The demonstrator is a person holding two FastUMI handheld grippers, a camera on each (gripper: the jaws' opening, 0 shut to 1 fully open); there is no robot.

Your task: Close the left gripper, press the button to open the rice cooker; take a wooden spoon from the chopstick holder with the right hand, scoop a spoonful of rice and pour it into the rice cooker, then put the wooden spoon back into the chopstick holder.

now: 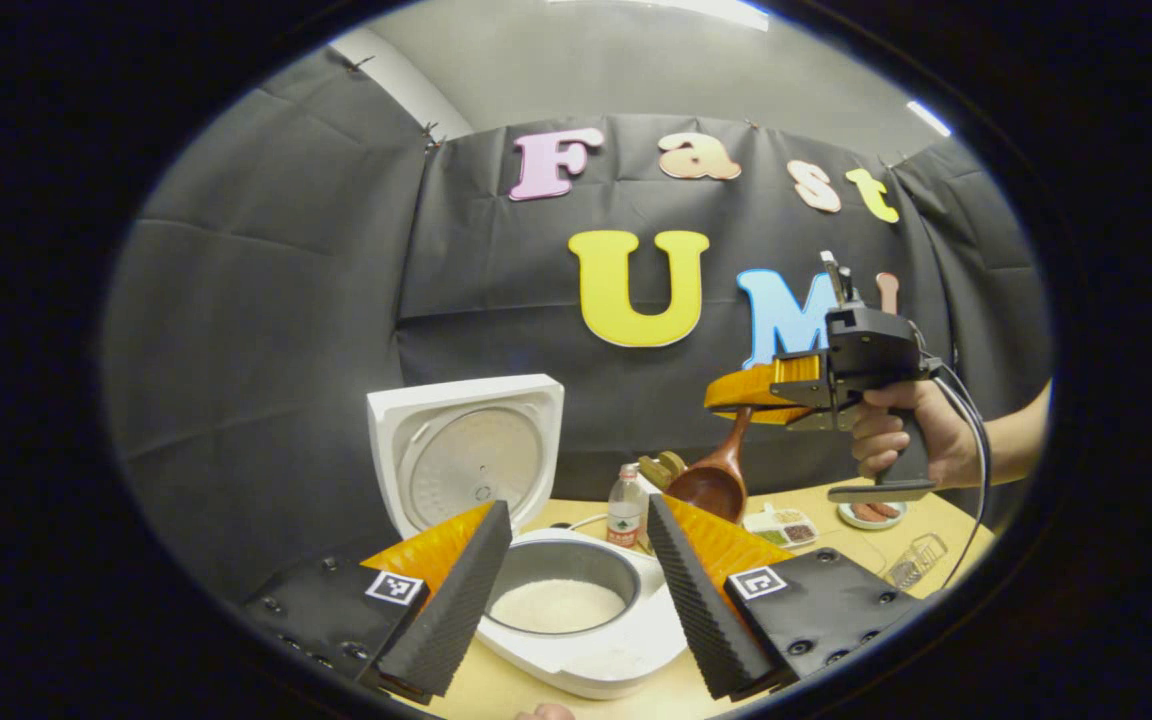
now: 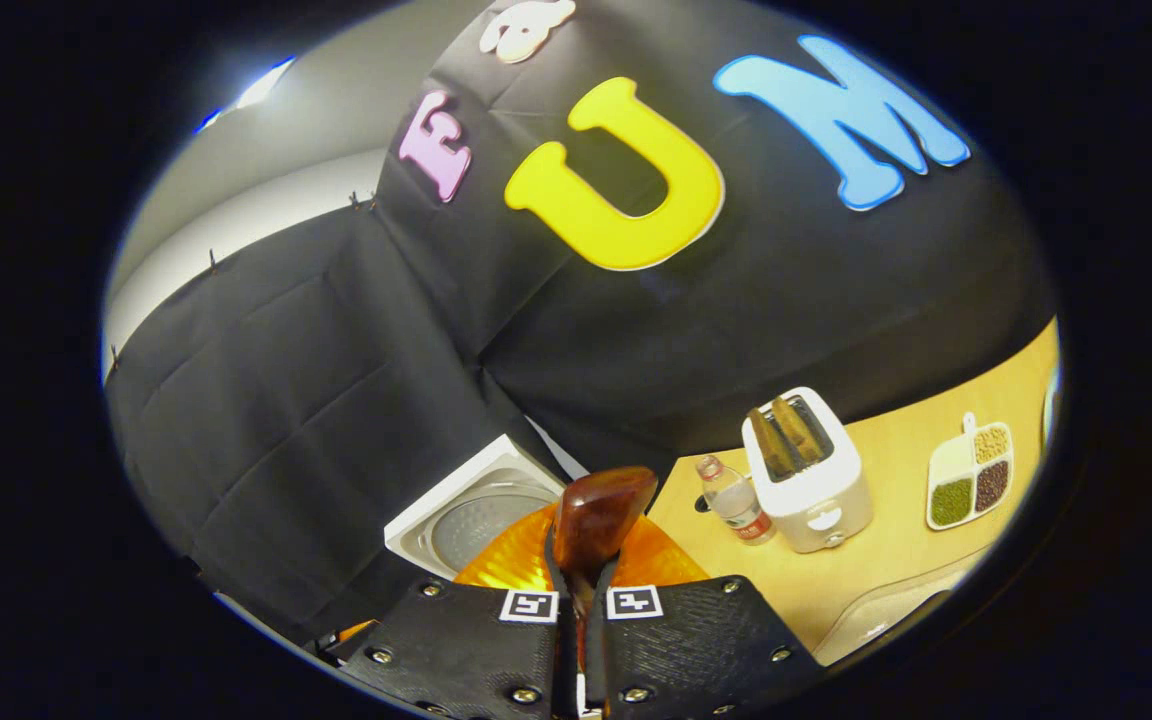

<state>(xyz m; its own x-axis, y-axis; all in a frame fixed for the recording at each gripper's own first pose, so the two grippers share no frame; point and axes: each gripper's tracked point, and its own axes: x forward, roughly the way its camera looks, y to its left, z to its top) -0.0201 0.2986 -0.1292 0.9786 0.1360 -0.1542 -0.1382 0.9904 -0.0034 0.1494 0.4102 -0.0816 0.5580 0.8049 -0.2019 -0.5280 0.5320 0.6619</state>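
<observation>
Cooker (image 1: 576, 600) lower centre, lid up | we clamp right fingers (image 2: 576, 610) on spoon (image 1: 714, 480), bowl hanging, to scoop | left fingers (image 1: 576, 590) apart.

The left gripper (image 1: 576, 575) sits low and near in the left gripper view, its two fingers spread wide apart and slanting outward. Farther off to the right, a hand (image 1: 911, 435) grips the handle of the right gripper (image 1: 751, 390), held high with its fingers pointing left and level. In the right gripper view, the right gripper (image 2: 581, 610) has its fingers drawn close together, pressing on the handle of the wooden spoon (image 2: 596, 520)
</observation>
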